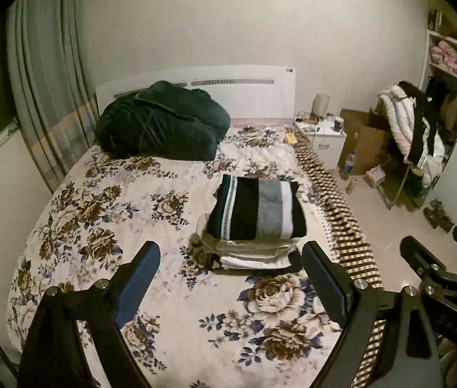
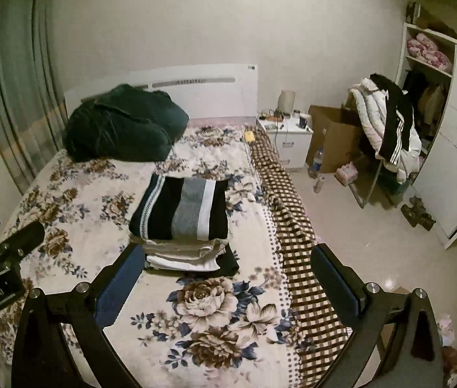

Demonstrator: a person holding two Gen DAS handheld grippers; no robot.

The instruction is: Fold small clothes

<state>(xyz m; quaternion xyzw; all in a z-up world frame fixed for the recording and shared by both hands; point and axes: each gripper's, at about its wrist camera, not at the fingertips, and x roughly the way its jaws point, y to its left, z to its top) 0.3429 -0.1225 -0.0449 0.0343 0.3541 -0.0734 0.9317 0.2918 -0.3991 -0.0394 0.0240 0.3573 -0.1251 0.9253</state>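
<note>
The stack of folded clothes (image 1: 254,226) sits on the flowered bedspread (image 1: 99,220) toward the right side of the bed, a black, grey and white striped garment (image 2: 183,211) lying on top of pale pieces. Above the near end of the bed, the left gripper (image 1: 231,278) and the right gripper (image 2: 228,278) hang with jaws spread wide, holding nothing. Farther back a dark green bundle (image 1: 160,123) rests against the white headboard (image 2: 202,93).
</note>
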